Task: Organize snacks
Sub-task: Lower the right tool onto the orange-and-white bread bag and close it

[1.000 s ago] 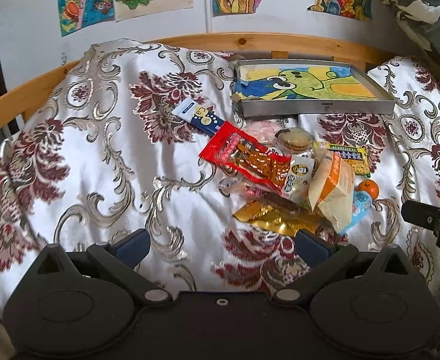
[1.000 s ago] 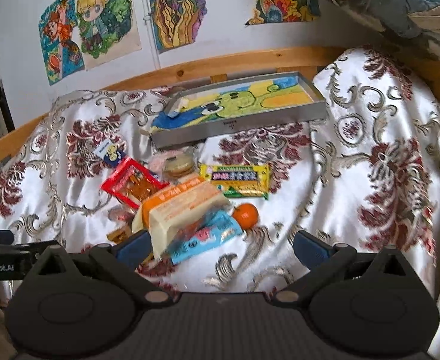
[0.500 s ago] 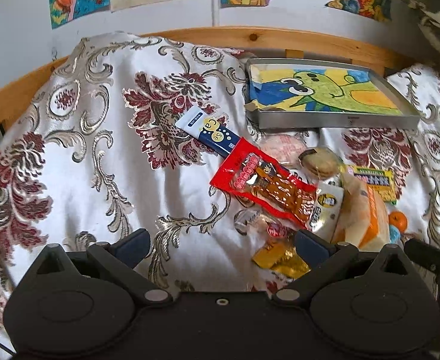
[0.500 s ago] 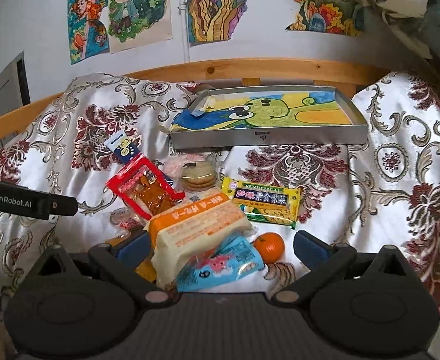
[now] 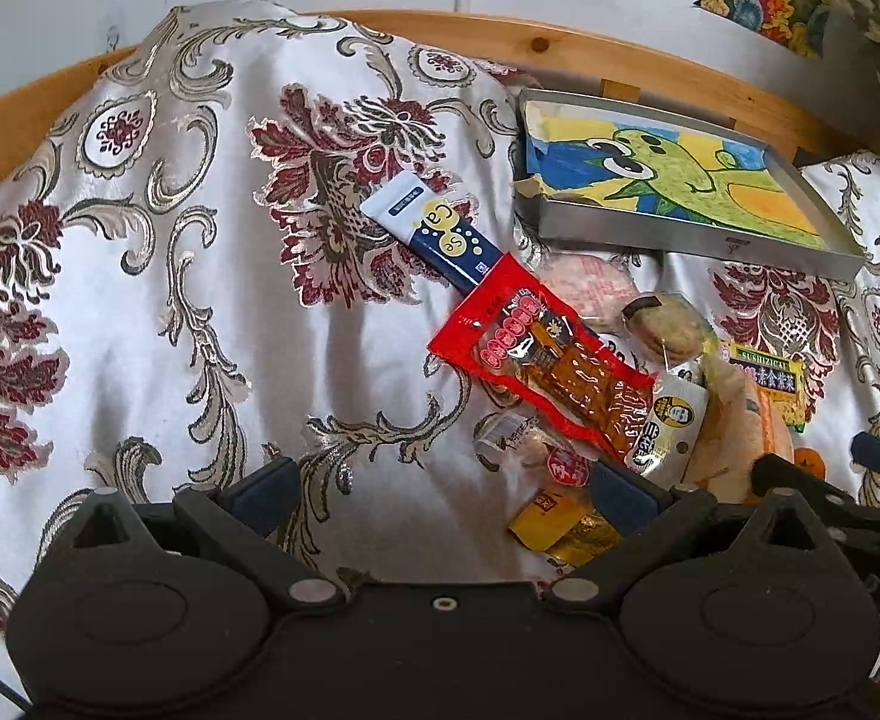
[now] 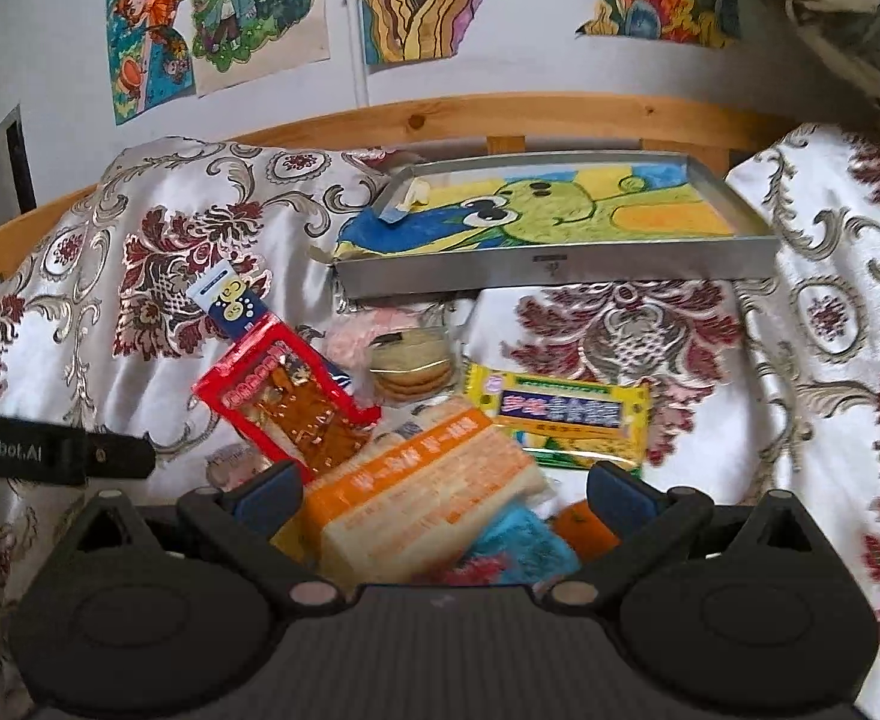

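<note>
We hold two grippers low over a bed, and both have their fingers spread wide with nothing in them. Our right gripper (image 6: 440,489) is closest to the snacks, right above the orange and white pack (image 6: 422,492), with a blue packet (image 6: 524,543) and a small orange fruit (image 6: 581,531) peeking out beside it. Our left gripper (image 5: 440,486) hangs over the bedcover (image 5: 200,300), with its right finger just over a gold wrapper (image 5: 560,519). We think a grab could go wrong here, because the snacks lie in a heap on top of each other, so the fingers may pinch two packs at once or push the pile apart. The shiny cloth looks slippery and bumpy too, so a pack may slide away. A little farther sits the red pack (image 6: 287,393), lying over the end of a blue and white stick pack (image 5: 434,234). Beside it are a pack of round cookies (image 6: 410,369), a soft pink bag (image 6: 359,333) and a yellow and green pack (image 6: 563,414). Past them all waits the metal tray (image 6: 554,267) with a drawing inside and no snacks in it yet. The heap lies between us and the tray, so we must reach over it. Behind is the wooden bed rail (image 6: 500,114)
</note>
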`<action>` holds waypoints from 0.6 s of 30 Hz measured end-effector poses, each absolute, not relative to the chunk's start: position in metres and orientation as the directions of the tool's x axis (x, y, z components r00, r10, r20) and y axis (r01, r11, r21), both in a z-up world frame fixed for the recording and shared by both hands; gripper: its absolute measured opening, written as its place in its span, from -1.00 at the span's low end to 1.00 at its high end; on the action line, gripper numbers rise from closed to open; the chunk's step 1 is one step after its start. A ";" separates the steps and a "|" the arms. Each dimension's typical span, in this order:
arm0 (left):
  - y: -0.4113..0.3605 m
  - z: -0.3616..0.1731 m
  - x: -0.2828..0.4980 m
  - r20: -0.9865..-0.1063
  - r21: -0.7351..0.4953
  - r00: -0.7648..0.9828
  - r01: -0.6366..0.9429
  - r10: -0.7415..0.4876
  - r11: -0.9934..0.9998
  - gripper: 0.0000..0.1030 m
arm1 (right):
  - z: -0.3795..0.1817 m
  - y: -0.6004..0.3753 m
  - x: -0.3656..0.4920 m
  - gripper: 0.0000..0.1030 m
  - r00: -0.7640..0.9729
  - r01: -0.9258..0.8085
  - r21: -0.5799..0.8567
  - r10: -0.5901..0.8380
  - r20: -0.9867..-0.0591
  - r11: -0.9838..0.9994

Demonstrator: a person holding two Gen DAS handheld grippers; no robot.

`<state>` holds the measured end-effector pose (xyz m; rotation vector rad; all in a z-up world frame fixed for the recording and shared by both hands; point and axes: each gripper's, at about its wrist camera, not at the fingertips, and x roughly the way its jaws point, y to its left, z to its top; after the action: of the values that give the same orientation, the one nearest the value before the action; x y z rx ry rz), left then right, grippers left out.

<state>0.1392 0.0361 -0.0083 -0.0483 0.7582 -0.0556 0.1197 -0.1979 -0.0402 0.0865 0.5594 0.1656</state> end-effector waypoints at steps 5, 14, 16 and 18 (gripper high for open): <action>0.037 -0.009 0.140 -0.691 -0.080 0.718 0.035 -0.081 0.996 0.98 | -0.047 -0.193 0.134 1.00 0.812 -0.118 0.170 0.193 -0.551 0.978; 0.036 -0.020 0.143 -0.725 -0.143 0.676 0.044 -0.135 0.989 0.98 | -0.063 -0.196 0.147 0.99 0.756 -0.072 0.230 0.204 -0.622 0.970; 0.035 -0.024 0.143 -0.734 -0.164 0.660 0.057 -0.160 0.985 0.98 | -0.064 -0.203 0.146 0.99 0.747 -0.062 0.271 0.225 -0.626 0.961; 0.032 -0.027 0.143 -0.742 -0.172 0.647 0.072 -0.178 0.982 0.98 | -0.064 -0.209 0.144 0.93 0.744 -0.063 0.300 0.245 -0.622 0.952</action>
<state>0.1432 0.0323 -0.0273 -0.1314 0.8565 -0.1428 0.1444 -0.2095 -0.0640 0.2684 0.7142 0.1711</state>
